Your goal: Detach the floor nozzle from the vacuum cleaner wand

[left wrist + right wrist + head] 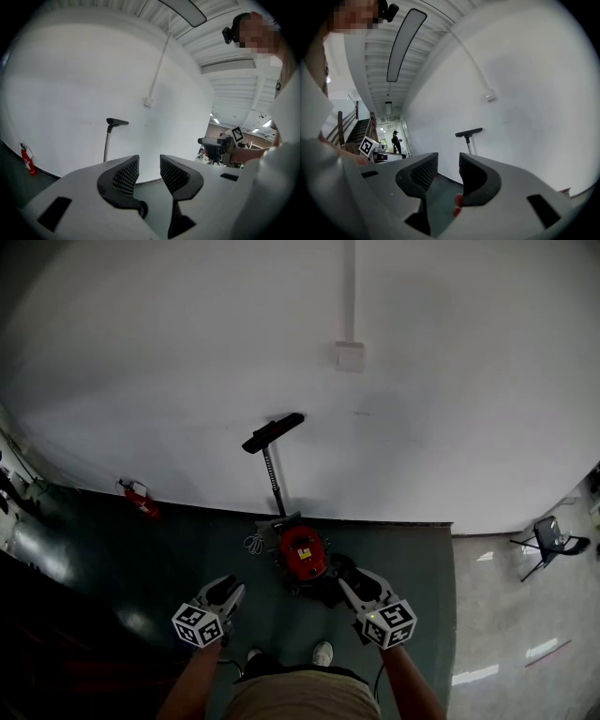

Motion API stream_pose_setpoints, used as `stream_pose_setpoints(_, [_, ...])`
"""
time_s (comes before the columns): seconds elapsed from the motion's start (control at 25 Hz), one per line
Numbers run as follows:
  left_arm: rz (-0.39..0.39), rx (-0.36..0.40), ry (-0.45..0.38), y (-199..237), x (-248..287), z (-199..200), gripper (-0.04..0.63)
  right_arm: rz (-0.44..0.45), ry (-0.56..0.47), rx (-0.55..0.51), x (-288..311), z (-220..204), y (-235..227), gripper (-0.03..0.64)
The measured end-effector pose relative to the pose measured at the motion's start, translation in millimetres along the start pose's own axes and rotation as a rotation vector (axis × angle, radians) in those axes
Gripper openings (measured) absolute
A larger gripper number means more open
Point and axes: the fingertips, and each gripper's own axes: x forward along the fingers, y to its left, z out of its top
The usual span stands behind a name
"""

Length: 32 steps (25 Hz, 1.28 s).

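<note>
Nozzle [273, 432]: black, on the upper end of the wand [273, 479], which I see rising from the vacuum [302, 552] against the white wall [450, 409].
Vacuum: red body, on the dark floor [187, 549] at the wall's foot.
Left gripper [228, 589]: near the vacuum, on its left; jaws apart, nothing between them.
Right gripper [354, 585]: near the vacuum, on its right; jaws apart, gripping nothing.
Extinguisher [141, 502]: red, well left of the vacuum.
Chair [553, 540]: well right of the vacuum.
</note>
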Motion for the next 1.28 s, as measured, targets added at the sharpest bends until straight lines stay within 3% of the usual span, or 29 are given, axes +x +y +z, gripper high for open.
stream_pose_setpoints(0.16, [0.012,-0.017,-0.012,23,-15,2,0.132,0.002,0.057,0.020,10,-8,15,0.146])
stream_pose_setpoints(0.32, [-0.003,-0.034,-0.009,50,-26,2,0.132,0.009,0.039,0.070,28,-7,33,0.146])
stream_pose_setpoints(0.44, [-0.012,-0.030,-0.004,76,-39,5,0.132,-0.004,0.004,0.110,48,-2,51,0.145])
stream_pose_setpoints(0.56, [-0.031,-0.039,0.005,101,-53,9,0.132,-0.029,-0.077,0.114,60,15,75,0.073])
stream_pose_setpoints(0.64, [-0.048,-0.026,0.008,120,-60,16,0.130,-0.047,-0.103,0.113,75,23,87,0.064])
stream_pose_setpoints(0.76, [-0.060,-0.013,0.000,150,-70,22,0.059,-0.077,-0.115,0.126,98,27,104,0.055])
stream_pose_setpoints(0.84, [-0.080,-0.013,-0.003,166,-76,24,0.008,-0.078,-0.110,0.118,113,27,119,0.043])
stream_pose_setpoints(1.04, [-0.160,-0.003,0.049,199,-81,19,0.008,-0.069,-0.089,0.099,144,22,151,0.015])
stream_pose_setpoints(1.28, [-0.245,0.022,0.073,236,-87,30,0.008,-0.103,-0.180,0.210,170,25,162,0.012])
